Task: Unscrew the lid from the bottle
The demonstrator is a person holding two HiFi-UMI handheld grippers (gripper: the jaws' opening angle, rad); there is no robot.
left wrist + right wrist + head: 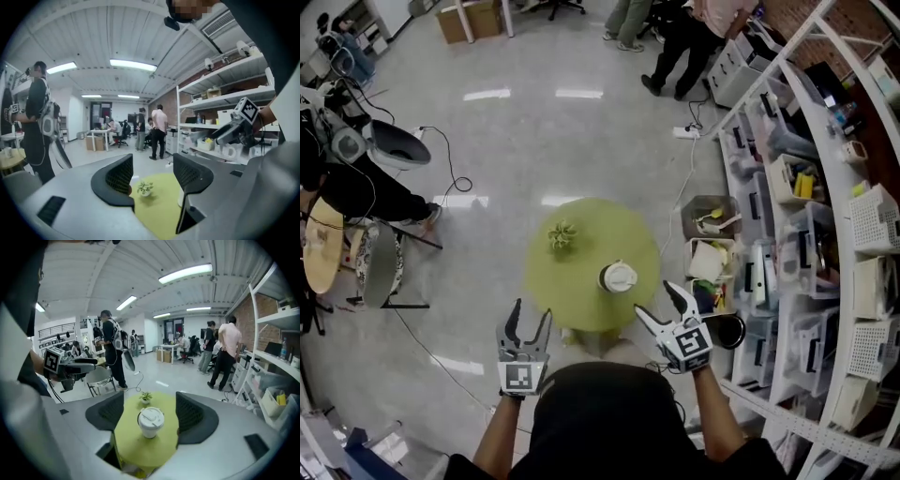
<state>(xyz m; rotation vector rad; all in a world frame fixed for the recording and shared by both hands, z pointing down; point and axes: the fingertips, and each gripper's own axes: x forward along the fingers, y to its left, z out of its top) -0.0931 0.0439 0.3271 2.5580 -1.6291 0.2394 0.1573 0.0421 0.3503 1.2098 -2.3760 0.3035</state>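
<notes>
Task not begun. The lid (151,416) remains seated on the bottle (149,429), at four o'clock on the table (572,281). The left gripper (532,314) and right gripper (656,300) have their jaws apart, empty, short of the bottle.

- In my left gripper view, the bottle (180,197) sits almost wholly behind my left gripper's (154,174) jaw on that view's right; only 1 white sliver shows.
- From the head view, the lid (619,277) hides the bottle's body.
- In my right gripper view, my right gripper (150,413) covers the green table's (136,446) near edge.
- The people (680,52) standing far off are cut off by the head view's top edge.
</notes>
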